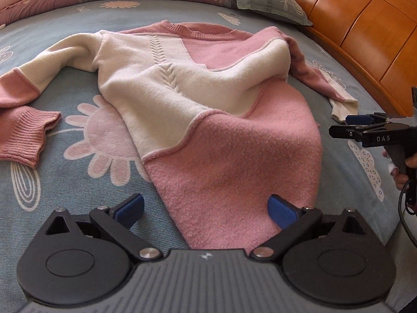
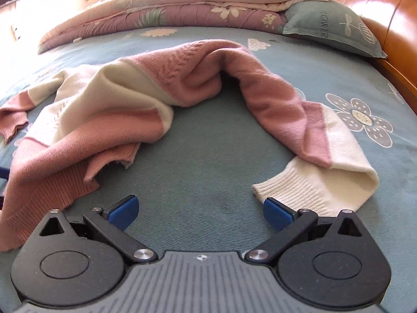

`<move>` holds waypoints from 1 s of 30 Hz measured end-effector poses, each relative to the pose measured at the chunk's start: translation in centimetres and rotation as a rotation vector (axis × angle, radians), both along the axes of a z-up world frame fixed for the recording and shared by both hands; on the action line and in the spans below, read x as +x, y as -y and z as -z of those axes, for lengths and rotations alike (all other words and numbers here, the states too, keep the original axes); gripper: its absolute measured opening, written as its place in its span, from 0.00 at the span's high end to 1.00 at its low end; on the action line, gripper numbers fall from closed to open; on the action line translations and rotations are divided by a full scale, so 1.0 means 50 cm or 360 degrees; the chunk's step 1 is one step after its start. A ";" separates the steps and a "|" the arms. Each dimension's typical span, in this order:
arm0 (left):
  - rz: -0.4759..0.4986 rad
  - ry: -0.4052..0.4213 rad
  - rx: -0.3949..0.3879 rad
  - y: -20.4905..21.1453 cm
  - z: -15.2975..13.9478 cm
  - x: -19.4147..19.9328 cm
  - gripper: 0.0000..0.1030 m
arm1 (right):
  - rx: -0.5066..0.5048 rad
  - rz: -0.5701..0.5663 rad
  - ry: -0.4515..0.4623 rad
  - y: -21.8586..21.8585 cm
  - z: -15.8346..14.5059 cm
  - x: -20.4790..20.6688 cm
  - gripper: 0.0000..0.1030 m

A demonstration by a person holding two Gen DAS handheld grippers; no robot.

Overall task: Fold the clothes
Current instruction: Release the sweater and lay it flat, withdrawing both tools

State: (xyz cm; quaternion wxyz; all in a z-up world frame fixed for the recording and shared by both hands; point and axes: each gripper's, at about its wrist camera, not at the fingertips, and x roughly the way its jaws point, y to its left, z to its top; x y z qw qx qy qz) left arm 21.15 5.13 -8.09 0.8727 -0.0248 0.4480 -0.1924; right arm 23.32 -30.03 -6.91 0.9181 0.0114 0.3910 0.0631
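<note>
A pink and cream knit sweater (image 1: 208,99) lies rumpled on the blue flowered bedsheet (image 1: 86,135), neckline toward the far side. My left gripper (image 1: 206,210) is open over its pink hem, which runs between the blue pads. One sleeve with a pink ribbed cuff (image 1: 28,135) lies at the left. In the right wrist view the sweater (image 2: 104,120) sits left, and its other sleeve (image 2: 281,114) curves to a cream ribbed cuff (image 2: 307,185). My right gripper (image 2: 199,212) is open, its right pad just beside that cuff. The right gripper (image 1: 358,124) also shows at the left view's right edge.
A folded floral quilt (image 2: 169,13) and a grey-green pillow (image 2: 331,26) lie at the far end of the bed. An orange wooden headboard (image 1: 365,26) runs along the right side. A hand (image 1: 401,167) and a cable show at the right edge.
</note>
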 end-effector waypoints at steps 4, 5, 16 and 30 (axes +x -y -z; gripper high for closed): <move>0.0017 0.0079 0.0020 0.010 -0.021 -0.005 0.03 | 0.0002 0.0172 0.0131 0.072 -0.020 -0.007 0.00; 0.0018 0.0088 0.0027 0.013 -0.023 -0.005 0.03 | -0.0002 0.0191 0.0153 0.088 -0.023 -0.004 0.00; -0.0010 0.0021 0.0026 0.031 0.004 0.016 0.03 | 0.0105 0.0019 0.0136 0.133 0.008 0.137 0.00; -0.0013 0.0010 0.0038 0.022 0.016 0.017 0.02 | -0.0166 -0.0008 0.0052 0.132 0.037 0.145 0.02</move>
